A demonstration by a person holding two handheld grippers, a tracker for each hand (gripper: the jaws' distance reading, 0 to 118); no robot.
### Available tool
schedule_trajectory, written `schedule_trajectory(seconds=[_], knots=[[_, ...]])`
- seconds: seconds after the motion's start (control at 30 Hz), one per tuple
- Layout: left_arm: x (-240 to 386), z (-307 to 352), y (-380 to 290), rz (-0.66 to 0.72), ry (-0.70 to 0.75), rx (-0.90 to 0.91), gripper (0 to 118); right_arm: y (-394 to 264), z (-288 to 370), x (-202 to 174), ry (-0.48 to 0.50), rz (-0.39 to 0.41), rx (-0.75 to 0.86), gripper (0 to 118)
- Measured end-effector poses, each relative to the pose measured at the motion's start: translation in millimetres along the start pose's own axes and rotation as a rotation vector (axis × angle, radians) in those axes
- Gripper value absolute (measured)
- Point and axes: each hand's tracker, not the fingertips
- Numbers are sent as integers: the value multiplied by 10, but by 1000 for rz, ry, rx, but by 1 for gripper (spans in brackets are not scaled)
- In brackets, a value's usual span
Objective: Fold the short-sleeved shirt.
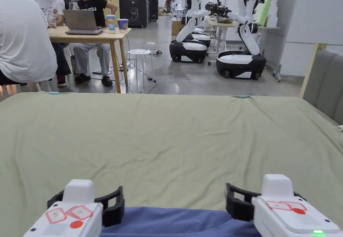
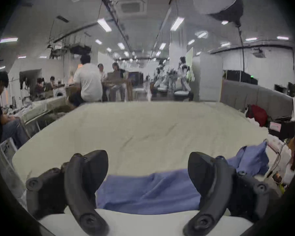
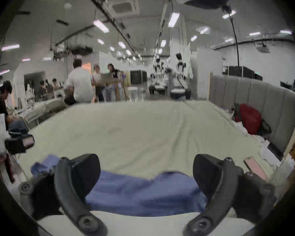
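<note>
The short-sleeved shirt (image 1: 174, 221) is blue and lies bunched at the near edge of the green bed sheet (image 1: 167, 140). My left gripper (image 1: 85, 195) is over its left end and my right gripper (image 1: 264, 197) over its right end. In the left gripper view, the left gripper (image 2: 147, 163) has its jaws spread wide, with the shirt (image 2: 148, 192) between and below them, and neither jaw presses on it. The right gripper (image 3: 146, 166) is open the same way over the shirt (image 3: 140, 193). One end of the cloth sticks up at the side (image 2: 250, 158).
A grey padded headboard (image 1: 325, 80) borders the bed on the right, with a red bag (image 3: 249, 118) against it. Beyond the far edge are a wooden table (image 1: 100, 35) with seated people, a white stool (image 1: 140, 52) and wheeled robots (image 1: 241, 60).
</note>
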Motion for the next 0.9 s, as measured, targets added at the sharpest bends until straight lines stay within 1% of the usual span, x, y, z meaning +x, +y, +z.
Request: schedule_trajectory(seconds=[0.03,0.07,0.1,0.13,0.17,0.2,0.27,0.3,0.37,0.4,0.47,0.53,0.57,0.6,0.63,0.67,0.7,0.73,0.77,0.83,0.9], knots=[[90,-19,36,-10,4,2,70,22,-6,-100,-5,11,21,83],[156,-26,51,-36,5,4,46,13,-32,-163,-7,25,44,58],[221,-23,47,-71,8,15,46,21,-40,-244,-19,42,60,58],[252,-8,22,-103,3,12,36,22,-38,-303,-31,53,60,48],[267,-9,14,-115,10,10,6,21,-35,-349,-37,68,73,18],[267,6,17,-113,46,19,0,8,-12,-381,-56,102,95,0],[179,20,33,-81,-21,-4,0,-5,-5,-404,-32,104,83,0],[124,18,31,-66,-13,-10,0,-13,-14,-410,-25,104,75,0],[-26,16,2,-44,6,-16,0,-29,-35,-425,-42,115,76,0],[-159,12,-30,5,16,-29,0,-39,-38,-428,-46,115,74,0],[-485,-19,-146,150,-4,-66,0,-23,-52,-448,-44,109,58,0],[-939,-23,-396,385,-70,-101,0,-50,-81,-495,-53,112,48,0],[-1121,-26,-515,470,-95,-114,12,-58,-100,-518,-53,111,40,0],[-1292,-26,-653,526,-79,-134,36,-52,-126,-554,-49,108,31,0],[-1437,-34,-775,569,-47,-152,73,-66,-151,-607,-48,112,28,0],[-1552,-43,-896,595,-17,-175,115,-80,-174,-663,-49,125,24,0],[-1663,-59,-1003,647,-11,-193,118,-95,-202,-723,-50,142,19,0],[-1781,-28,-1096,736,-47,-163,115,-90,-231,-779,-45,150,14,0],[-1882,-69,-1184,827,-67,-195,115,-99,-252,-826,-36,151,9,0],[-1935,-180,-1360,1009,-194,-276,116,-123,-286,-926,-20,156,1,0],[-1906,-341,-1610,1177,-352,-326,115,-118,-295,-1000,-8,164,-2,0]])
